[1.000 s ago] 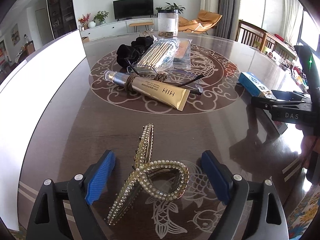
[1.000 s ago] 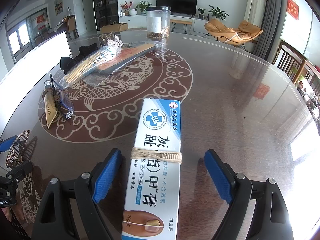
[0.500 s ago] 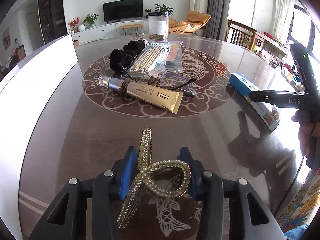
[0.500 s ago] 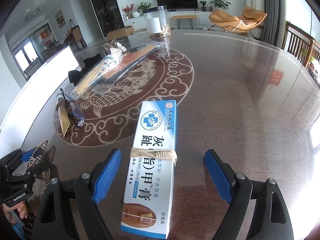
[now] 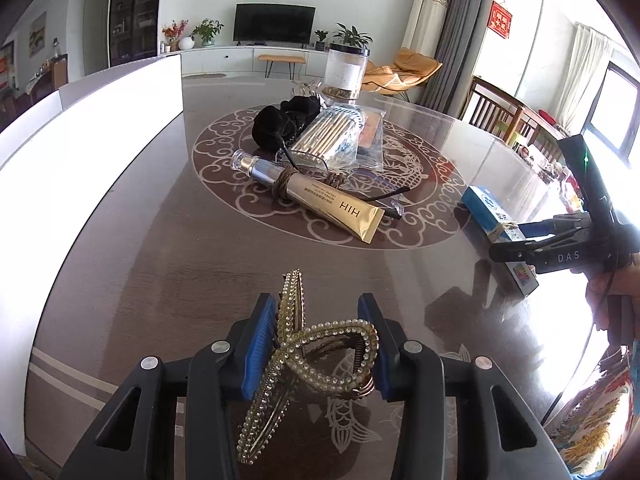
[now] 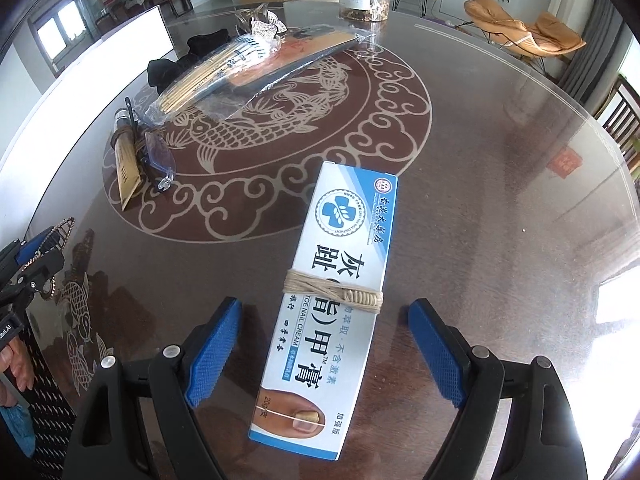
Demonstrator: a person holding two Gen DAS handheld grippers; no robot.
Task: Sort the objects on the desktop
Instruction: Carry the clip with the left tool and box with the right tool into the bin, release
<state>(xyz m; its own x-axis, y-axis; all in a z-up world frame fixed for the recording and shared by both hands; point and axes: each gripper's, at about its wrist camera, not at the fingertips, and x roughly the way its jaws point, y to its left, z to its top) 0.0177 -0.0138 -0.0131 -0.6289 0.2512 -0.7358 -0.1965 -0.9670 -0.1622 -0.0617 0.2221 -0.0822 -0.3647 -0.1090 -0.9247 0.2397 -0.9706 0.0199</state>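
The hair clip was seen clamped between the blue pads of the left gripper, low over the near edge of the table; whether it had left the surface could not be told. The jaws had just been closing, with the clip between them, and both pads were pressed against its pearl-studded loops. The clip was judged light but awkward: a rigid, open frame with a spring hinge and rounded beads, likely to twist or slide under the pads. A hold across the crossing of the two arms, where the frame is stiffest, was judged safer than one on the thin tail. Hard squeezing could shed beads or spring the clip open.

The box, a cream carton bound with twine, lay flat on the table between the pads of the right gripper. Those jaws were spread wide, and neither pad touched the carton. The box was judged light and thin-walled, with smooth printed faces; its long sides offered flat, parallel surfaces for the pads. A grip near the twine, around the middle, was judged best for balance, with moderate force so that the card would not be crushed.

Further back, a gold tube, glasses and a packet lay untouched on the table's medallion.
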